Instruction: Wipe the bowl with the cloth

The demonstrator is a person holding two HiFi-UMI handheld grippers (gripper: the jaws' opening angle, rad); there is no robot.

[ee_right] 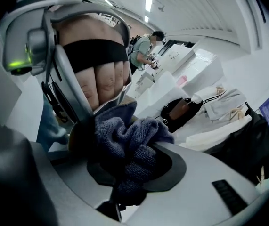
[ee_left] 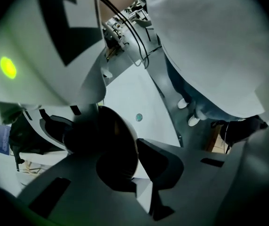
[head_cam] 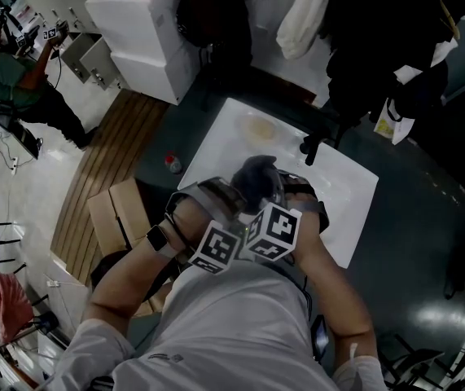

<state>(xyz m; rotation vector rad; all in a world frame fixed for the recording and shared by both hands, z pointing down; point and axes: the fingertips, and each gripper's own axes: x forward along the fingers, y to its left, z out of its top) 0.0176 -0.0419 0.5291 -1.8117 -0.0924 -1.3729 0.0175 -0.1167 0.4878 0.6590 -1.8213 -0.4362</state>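
Observation:
In the left gripper view a dark, rounded bowl (ee_left: pixel 113 149) stands edge-on between the jaws, and my left gripper (ee_left: pixel 127 147) is shut on its rim. In the right gripper view my right gripper (ee_right: pixel 125 161) is shut on a bunched grey-blue cloth (ee_right: pixel 129 142), which sits right beside the hand on the other gripper. In the head view both grippers are held close together in front of the chest, their marker cubes (head_cam: pixel 248 239) side by side. The cloth (head_cam: pixel 255 176) bulges just beyond them, over the white table (head_cam: pixel 346 194). There the bowl is mostly hidden by the grippers and the cloth.
A pale round dish (head_cam: pixel 259 127) and a black clamp-like piece (head_cam: pixel 309 147) lie on the table's far part. Cardboard boxes (head_cam: pixel 122 210) stand left of the person; a small red-capped object (head_cam: pixel 172 163) lies on the floor. White cabinets (head_cam: pixel 146 31), hanging dark clothes (head_cam: pixel 379 23) and another person (head_cam: pixel 12 72) are further off.

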